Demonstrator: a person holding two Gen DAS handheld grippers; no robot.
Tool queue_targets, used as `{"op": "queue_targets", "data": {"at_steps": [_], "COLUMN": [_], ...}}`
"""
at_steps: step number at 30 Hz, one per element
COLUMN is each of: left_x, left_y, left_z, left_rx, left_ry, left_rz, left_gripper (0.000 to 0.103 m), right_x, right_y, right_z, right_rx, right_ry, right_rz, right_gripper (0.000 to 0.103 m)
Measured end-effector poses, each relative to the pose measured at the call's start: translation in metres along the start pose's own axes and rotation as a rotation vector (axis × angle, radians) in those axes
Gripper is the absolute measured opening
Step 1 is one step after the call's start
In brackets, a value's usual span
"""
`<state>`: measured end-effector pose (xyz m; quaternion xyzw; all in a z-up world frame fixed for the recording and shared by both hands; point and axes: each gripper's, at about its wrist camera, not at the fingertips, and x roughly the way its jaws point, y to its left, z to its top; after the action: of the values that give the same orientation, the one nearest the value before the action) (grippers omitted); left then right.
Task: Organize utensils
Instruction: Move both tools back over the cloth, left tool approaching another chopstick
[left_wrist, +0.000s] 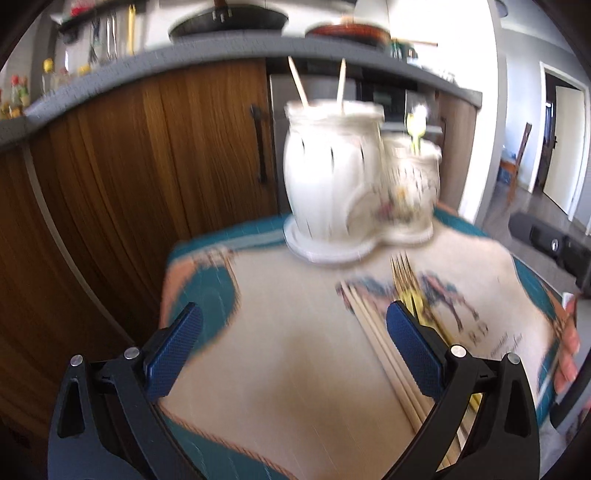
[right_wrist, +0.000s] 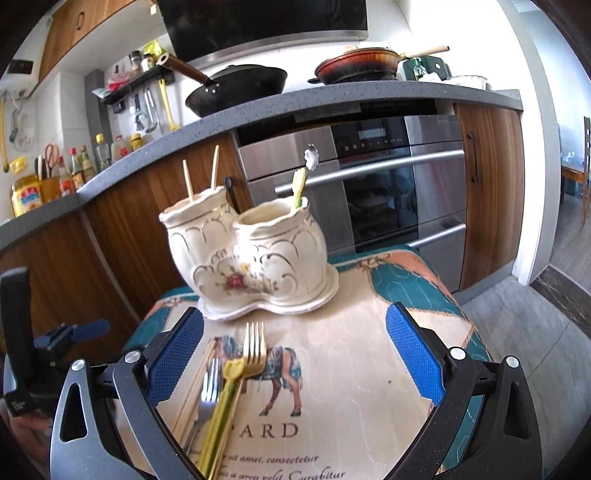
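Sorting is partly done: the twin-pot ceramic holder (right_wrist: 251, 258), frame centre, already contains two chopsticks (right_wrist: 201, 171) and a spoon (right_wrist: 300, 184). The gold fork (right_wrist: 255, 347) and remaining chopsticks (right_wrist: 194, 387) lie lower left. Left gripper (left_wrist: 295, 354) and right gripper (right_wrist: 295, 354) are spread wide, empty. Next move, likely: close on one utensil.

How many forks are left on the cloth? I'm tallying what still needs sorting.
2 that show: a gold fork and a silver fork, side by side in the pile by the chopsticks. The pile may hide more.
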<state>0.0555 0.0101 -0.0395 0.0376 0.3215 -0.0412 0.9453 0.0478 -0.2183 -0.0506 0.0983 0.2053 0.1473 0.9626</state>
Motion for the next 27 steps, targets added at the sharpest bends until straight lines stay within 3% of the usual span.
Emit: {"op": "queue_targets", "data": {"at_steps": [3,13,22,27], "left_x": [0.007,0.019,0.024,0.026], "left_y": [-0.004,-0.022,-0.024,-0.027], "left_z": [-0.01,-0.024,-0.025,-0.025], "left_rx": [-0.004,0.093,0.108,0.133], "left_ry": [0.072,0.179,0.206,0.201], "left_rz": [-0.021,-0.034,-0.048,-0.057], "left_gripper": [0.098,0.097,0.095,0.082], "right_x": [0.001,0.008,0.013,0.014], "right_y": [0.001,0.0,0.002,0.003], "right_z": [-0.003,-0.007,-0.01,-0.011], "right_rx": [-0.019,-0.031,-0.044,-0.045], "right_ry": [0.006,0.037,0.06,0.068], "right_rz": [-0.017,-0.03,-0.019,-0.01], "right_gripper": [0.098,0.098,0.098,0.098]}}
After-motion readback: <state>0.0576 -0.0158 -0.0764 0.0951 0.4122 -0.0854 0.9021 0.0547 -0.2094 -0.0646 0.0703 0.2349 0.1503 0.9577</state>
